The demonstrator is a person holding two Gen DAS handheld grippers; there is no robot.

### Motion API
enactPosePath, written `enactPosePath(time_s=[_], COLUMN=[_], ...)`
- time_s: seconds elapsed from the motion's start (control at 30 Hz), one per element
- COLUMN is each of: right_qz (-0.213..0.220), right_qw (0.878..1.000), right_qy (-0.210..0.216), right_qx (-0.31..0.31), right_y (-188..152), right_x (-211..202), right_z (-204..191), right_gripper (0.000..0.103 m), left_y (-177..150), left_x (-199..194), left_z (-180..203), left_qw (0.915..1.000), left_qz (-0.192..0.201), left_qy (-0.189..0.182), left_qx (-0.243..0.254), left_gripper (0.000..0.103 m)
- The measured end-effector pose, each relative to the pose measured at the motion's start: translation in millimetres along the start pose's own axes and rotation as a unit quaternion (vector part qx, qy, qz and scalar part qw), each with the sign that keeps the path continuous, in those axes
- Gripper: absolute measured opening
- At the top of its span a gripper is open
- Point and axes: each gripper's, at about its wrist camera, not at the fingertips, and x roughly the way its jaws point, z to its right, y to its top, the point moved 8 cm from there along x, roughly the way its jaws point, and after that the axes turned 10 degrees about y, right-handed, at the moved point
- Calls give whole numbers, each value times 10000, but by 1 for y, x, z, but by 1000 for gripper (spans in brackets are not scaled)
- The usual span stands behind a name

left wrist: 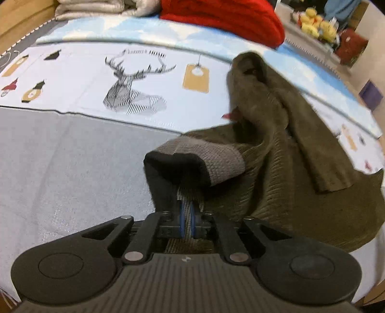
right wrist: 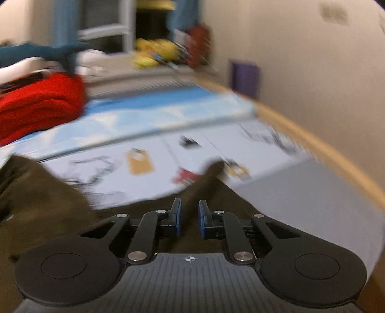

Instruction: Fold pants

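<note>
**Both ends pinched, fold about to travel**

The olive pants (left wrist: 276, 154) lie crumpled on the bed, mostly on the grey sheet (left wrist: 60, 168) and spilling past its seam onto the printed cloth with the deer drawing (left wrist: 130, 91); one leg trails up toward the red blanket (left wrist: 223, 19) at the head of the bed.

The left gripper (left wrist: 187, 214) is clenched on the ribbed cuff (left wrist: 216, 159), which bunches just beyond the blue pads, on the sheet just below the deer. The right gripper (right wrist: 190, 216) looks out on a blurred scene, with a dark ridge of the pants (right wrist: 207, 183) running up between its fingers. A narrow gap shows between those pads (right wrist: 179, 216), and whether they truly press the cloth I cannot tell.

To do this step well, I would say both hands should lift together and keep the edge between them taut, so the fabric hangs flat rather than twisted. The right hold wants checking before any pull, as a thin pinch could slip. Then carry the held edge toward the leg near the blanket, lining cuff to cuff before lowering.
</note>
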Motion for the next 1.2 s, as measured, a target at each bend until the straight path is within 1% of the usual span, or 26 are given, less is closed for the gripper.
enactPosePath(time_s=[0.07, 0.1, 0.13, 0.17, 0.2, 0.23, 0.3, 0.33, 0.37, 0.43, 0.5, 0.53, 0.57, 0.6, 0.63, 0.7, 0.77, 0.8, 0.83, 0.87, 0.9, 0.93, 1.03, 1.13, 1.17, 1.2], right_qz=[-432, -644, -850, -1022, -1180, -1260, -1344, -1339, -1328, -1298, -1278, -1270, -1234, -1194, -1145, -1024, -846, -754, -643, -543, -463, -411, -360, -402, -416, -437], right_qw=[9962, 9920, 9866, 9816, 9763, 9723, 9648, 9620, 9600, 9610, 9671, 9704, 9733, 9748, 9754, 9747, 9767, 9779, 9791, 9801, 9810, 9813, 9792, 9784, 9789, 9798], right_qy=[-40, -36, -34, -73, -205, -385, -671, -735, -771, -805, -863, -864, -848, -857, -838, -759, -717, -701, -664, -639, -642, -682, -725, -750, -738, -717], right_qx=[752, 1080, 1391, 1612, 1802, 1930, 2158, 2265, 2341, 2305, 2022, 1863, 1740, 1676, 1688, 1834, 1838, 1820, 1813, 1798, 1771, 1753, 1859, 1885, 1859, 1815], right_y=[-13, -21, -30, -37, -45, -50, -56, -57, -58, -58, -56, -53, -52, -51, -49, -48, -43, -40, -38, -35, -34, -34, -37, -42, -39, -40], right_x=[24, 35, 46, 55, 64, 68, 77, 81, 84, 90, 96, 100, 102, 102, 103, 97, 85, 76, 68, 59, 50, 41, 30, 19, 28, 26], right_z=[27, 36, 43, 49, 55, 61, 71, 75, 77, 76, 69, 65, 61, 59, 61, 61, 61, 61, 64, 65, 70, 76, 88, 95, 103, 104], right_gripper=[16, 18, 24, 34, 39, 47, 50, 51, 52, 54, 54, 50, 35, 27, 14, 11, 10, 10, 10, 9, 9, 9, 9, 9, 9, 9], left_y=[3, 5, 6, 2, 1, 0, -1, -1, -1, 0, 0, 1, 0, -2, -2, -2, -4, -4, -4, -4, -4, -5, -4, 2, 4, 5], left_x=[10, 15, 20, 24, 29, 35, 45, 48, 52, 60, 69, 73, 77, 79, 79, 79, 77, 75, 72, 68, 63, 59, 42, 23, 17, 12], left_z=[-2, -5, -7, -8, -11, -13, -15, -17, -17, -17, -14, -11, -7, -3, 2, 12, 17, 18, 19, 19, 19, 19, 13, -8, -17, -27], left_qw=[9999, 9996, 9992, 9987, 9980, 9973, 9966, 9966, 9966, 9961, 9955, 9952, 9946, 9944, 9949, 9963, 9964, 9964, 9967, 9969, 9970, 9972, 9968, 9962, 9952, 9934], left_qz=[-121, -187, -257, -321, -418, -524, -650, -661, -663, -708, -795, -838, -911, -961, -950, -840, -737, -691, -624, -555, -468, -375, -51, 354, 487, 612], left_qy=[7, -7, -36, -62, -81, -64, 40, 110, 164, 219, 182, 124, 86, 83, 120, 156, 336, 390, 375, 383, 409, 405, 483, 608, 705, 846], left_qx=[-107, -206, -305, -387, -464, -511, -499, -480, -471, -480, -479, -495, -487, -440, -329, -26, 230, 310, 370, 414, 466, 510, 628, 520, 474, 464], left_gripper=[20, 33, 45, 50, 58, 64, 70, 74, 75, 80, 80, 80, 80, 81, 82, 80, 69, 62, 51, 45, 36, 32, 28, 26, 26, 26])
